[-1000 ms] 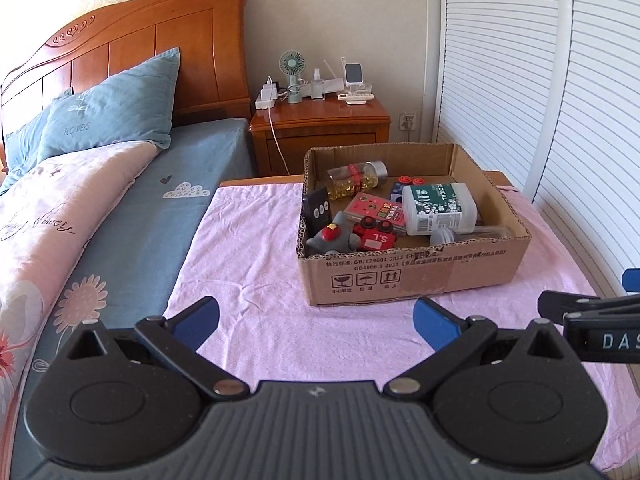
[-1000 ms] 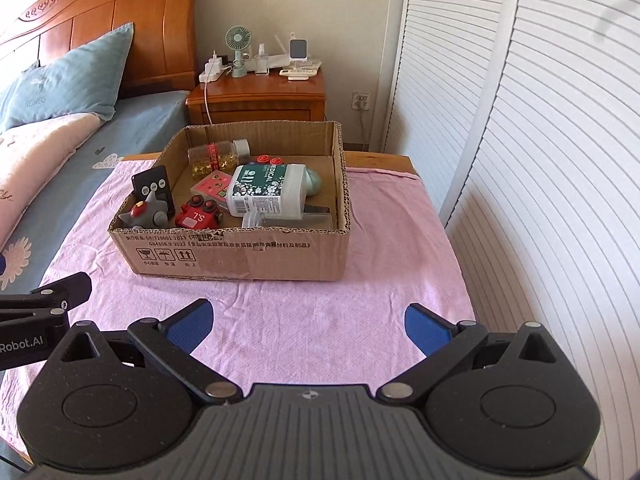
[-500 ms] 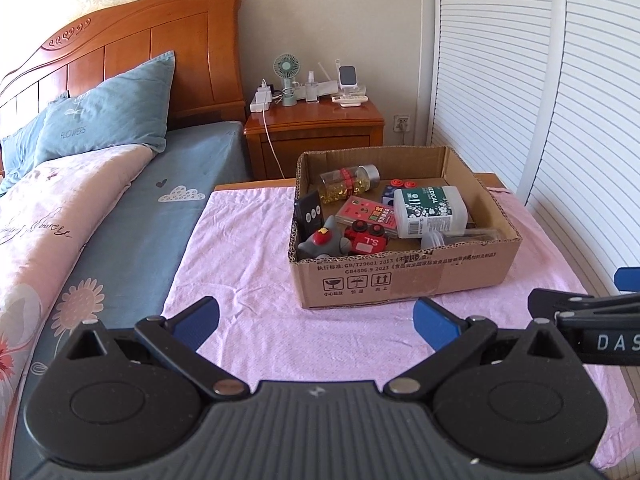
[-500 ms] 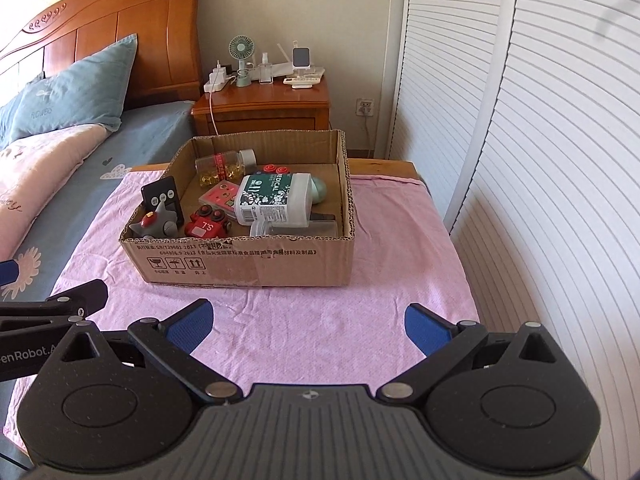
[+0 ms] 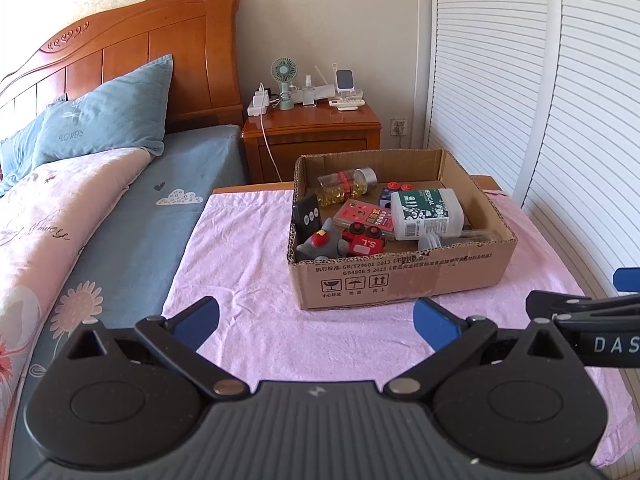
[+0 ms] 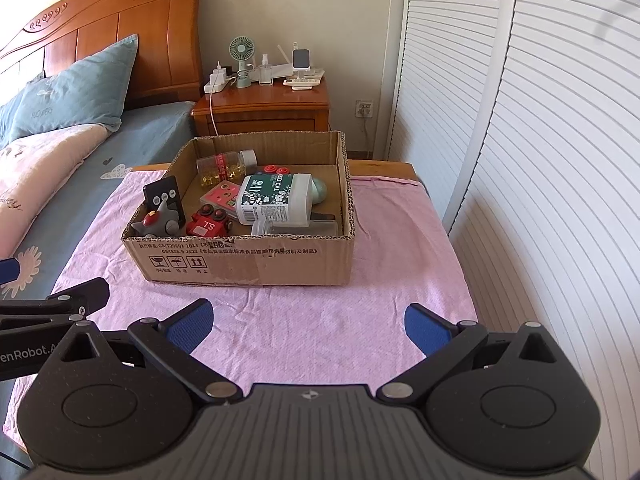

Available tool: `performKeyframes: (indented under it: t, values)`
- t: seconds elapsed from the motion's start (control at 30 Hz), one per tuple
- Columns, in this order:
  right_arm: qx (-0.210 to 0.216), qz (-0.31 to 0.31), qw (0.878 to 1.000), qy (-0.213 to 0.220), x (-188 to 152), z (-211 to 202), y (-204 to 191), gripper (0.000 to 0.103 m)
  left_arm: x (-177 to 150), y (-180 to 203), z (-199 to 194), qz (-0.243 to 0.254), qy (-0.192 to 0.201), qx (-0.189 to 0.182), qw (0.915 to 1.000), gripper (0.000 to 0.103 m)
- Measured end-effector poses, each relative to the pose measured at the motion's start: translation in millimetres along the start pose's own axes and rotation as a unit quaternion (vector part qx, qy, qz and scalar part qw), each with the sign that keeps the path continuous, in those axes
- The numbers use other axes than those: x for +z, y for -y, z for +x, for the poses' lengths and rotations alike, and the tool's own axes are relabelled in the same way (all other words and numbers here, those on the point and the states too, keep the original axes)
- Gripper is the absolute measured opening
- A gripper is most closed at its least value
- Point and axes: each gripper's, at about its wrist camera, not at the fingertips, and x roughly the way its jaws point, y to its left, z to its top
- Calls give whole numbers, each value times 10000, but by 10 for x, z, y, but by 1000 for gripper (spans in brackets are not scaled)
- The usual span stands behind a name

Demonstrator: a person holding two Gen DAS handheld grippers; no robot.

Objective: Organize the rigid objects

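Observation:
An open cardboard box (image 5: 400, 276) (image 6: 248, 264) stands on a pink cloth (image 5: 256, 280) (image 6: 304, 320). It holds a white medical bottle (image 5: 426, 214) (image 6: 276, 200), a clear jar of yellow capsules (image 5: 346, 186) (image 6: 222, 166), a red toy car (image 5: 364, 240) (image 6: 208, 222), a grey toy (image 5: 322, 244) (image 6: 158, 222), a black remote (image 5: 306, 216) (image 6: 164, 198) and a pink card (image 5: 362, 216). My left gripper (image 5: 316, 320) is open and empty, well short of the box. My right gripper (image 6: 306, 322) is open and empty, also short of the box.
A bed (image 5: 80, 208) with a pink quilt and blue pillows lies to the left. A wooden nightstand (image 5: 312, 136) with a fan and chargers stands behind the box. White louvered doors (image 6: 540, 160) close off the right side.
Both grippers have pulled back and risen a little; the box looks smaller and farther away. Both stay open and empty.

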Motion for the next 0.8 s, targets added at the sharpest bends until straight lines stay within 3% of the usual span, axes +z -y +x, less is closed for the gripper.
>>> performKeyframes:
  t: [0.8]
  values:
    - [-351,-127,9993,-60,-36,10,-135,103,-57,-94,39,89,106,-124,9998,102]
